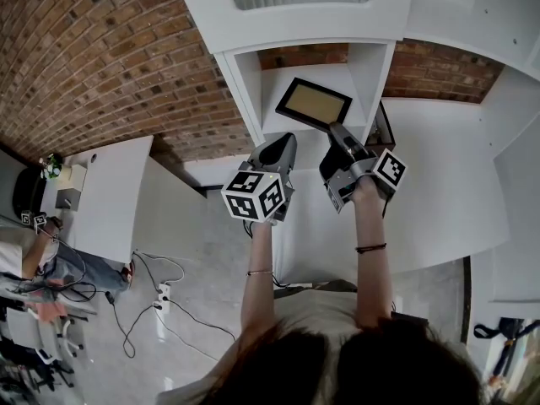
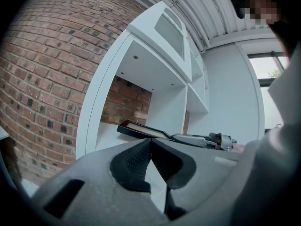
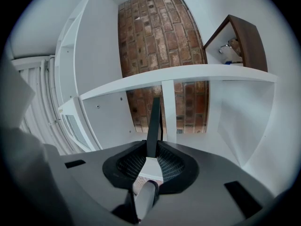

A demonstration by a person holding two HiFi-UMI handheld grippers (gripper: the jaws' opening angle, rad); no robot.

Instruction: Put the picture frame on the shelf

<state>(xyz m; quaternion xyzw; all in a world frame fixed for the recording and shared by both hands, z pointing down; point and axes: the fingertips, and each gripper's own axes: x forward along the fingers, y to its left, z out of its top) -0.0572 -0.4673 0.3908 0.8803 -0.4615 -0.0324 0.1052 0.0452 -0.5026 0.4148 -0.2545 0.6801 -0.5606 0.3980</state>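
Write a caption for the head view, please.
Right gripper holds a picture frame at the white shelf opening; left gripper, shut and empty, beside it.

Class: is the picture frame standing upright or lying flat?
Roughly flat: the left gripper view shows the picture frame edge-on and level, in the right gripper.

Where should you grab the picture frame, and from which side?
By its thin dark rim at the near corner, coming from the open front of the shelf, as the right gripper does. The picture frame is flat and thin, so the fingers pinch front and back there; its face is too wide.
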